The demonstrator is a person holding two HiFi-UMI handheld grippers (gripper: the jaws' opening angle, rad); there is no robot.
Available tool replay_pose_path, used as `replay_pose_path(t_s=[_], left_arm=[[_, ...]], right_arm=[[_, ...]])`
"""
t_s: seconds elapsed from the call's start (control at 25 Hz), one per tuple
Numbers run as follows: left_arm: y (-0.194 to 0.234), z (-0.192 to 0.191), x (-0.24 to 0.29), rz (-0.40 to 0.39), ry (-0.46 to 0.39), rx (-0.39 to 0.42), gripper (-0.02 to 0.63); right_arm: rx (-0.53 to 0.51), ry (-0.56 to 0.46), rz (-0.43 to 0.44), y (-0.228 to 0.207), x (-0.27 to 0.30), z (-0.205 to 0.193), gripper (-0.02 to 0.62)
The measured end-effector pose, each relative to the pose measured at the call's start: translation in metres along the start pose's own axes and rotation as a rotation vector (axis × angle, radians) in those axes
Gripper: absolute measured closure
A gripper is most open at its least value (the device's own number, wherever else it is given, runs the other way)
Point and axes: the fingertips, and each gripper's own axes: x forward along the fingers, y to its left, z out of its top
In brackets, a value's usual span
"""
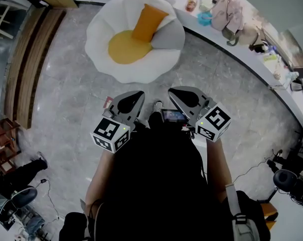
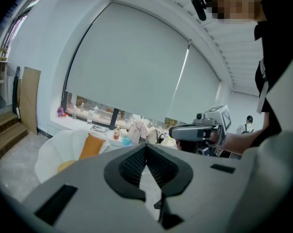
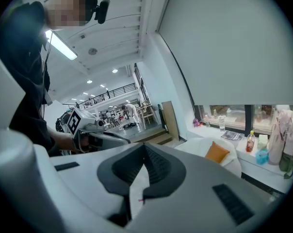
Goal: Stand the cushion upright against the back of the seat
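The orange cushion [image 1: 146, 22] stands upright against the back of the white petal-shaped seat [image 1: 104, 26], behind its yellow seat pad [image 1: 126, 47]. Both grippers are held close to my body, well short of the seat, and nothing is between their jaws. My left gripper [image 1: 140, 93] is shut, and so is my right gripper [image 1: 171, 91]. Past the shut jaws of the left gripper [image 2: 146, 147], the left gripper view shows the cushion [image 2: 91, 146] and the right gripper [image 2: 197, 132]. The right gripper [image 3: 144, 146] looks toward the cushion [image 3: 217, 152] on the seat [image 3: 195, 146].
A long white window ledge [image 1: 242, 54] behind the seat carries bottles, a pink bag [image 1: 226, 11] and other clutter. Wooden steps [image 1: 28, 64] run along the left. A wheeled stool and cables [image 1: 287, 179] lie at the right. Grey marble floor [image 1: 71, 94] lies between me and the seat.
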Motion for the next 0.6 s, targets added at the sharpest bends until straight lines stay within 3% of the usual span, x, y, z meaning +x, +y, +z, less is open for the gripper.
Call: replay_pose_path(t_s=[0.6], left_arm=[[0.000, -0.007, -0.023, -0.027, -0.014, 0.000, 0.592]], right_arm=[[-0.045, 0.006, 0.013, 0.026, 0.014, 0.000, 0.578]])
